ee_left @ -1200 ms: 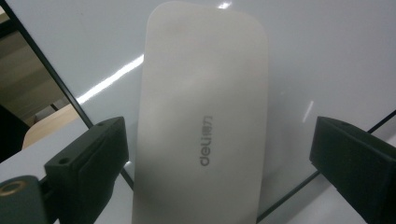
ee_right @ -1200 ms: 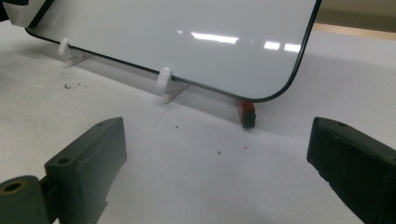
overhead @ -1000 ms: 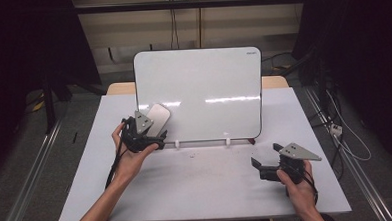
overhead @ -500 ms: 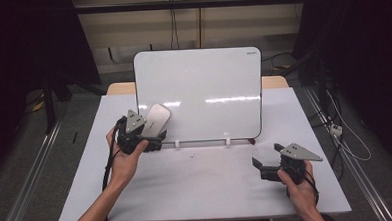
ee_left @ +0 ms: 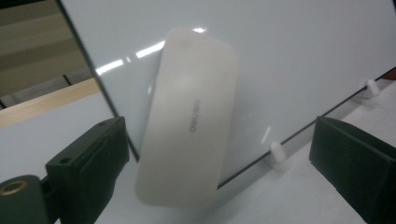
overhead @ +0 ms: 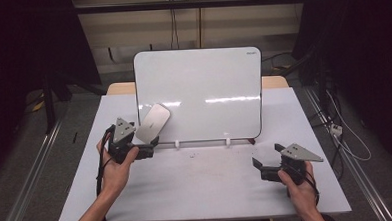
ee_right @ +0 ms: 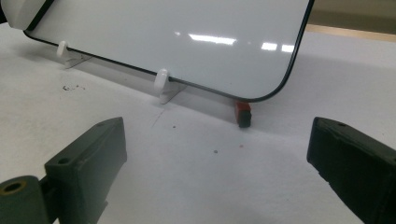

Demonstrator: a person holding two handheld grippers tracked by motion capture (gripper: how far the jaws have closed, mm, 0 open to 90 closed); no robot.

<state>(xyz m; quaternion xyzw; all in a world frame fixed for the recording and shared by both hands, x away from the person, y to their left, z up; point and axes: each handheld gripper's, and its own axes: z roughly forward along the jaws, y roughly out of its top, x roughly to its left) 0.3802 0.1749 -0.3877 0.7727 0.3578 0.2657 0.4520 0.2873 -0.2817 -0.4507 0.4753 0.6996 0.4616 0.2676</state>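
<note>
Taken L to R w/ the whiteboard [overhead: 198, 95] as landmark. At the board's lower-left corner the left gripper [overhead: 144, 149] is held, jaws spread wide; in the left gripper view they stand well apart either side of the eraser [ee_left: 189, 121], w/ nothing clamped. The eraser, a pale rounded block w/ faint lettering, is seen tilted against the board's face at that same lower-left corner, overlapping the board's dark edge; whether it's stuck to the board or merely leaned there can't be told. The board's surface is seen blank, no marks, only light glare; it is propped upright on two small white feet [ee_right: 161, 80] at its bottom edge. Below the board's lower-right corner a small red-and-black block [ee_right: 242, 114] is seen on the table [overhead: 202, 185]. In front of and right of the board the right gripper [overhead: 260, 168] is rested on the table, jaws released, nothing held. Judged: wiping looks done or not needed; eraser is not gripped now, so grasping or leaving it is what's left.
</note>
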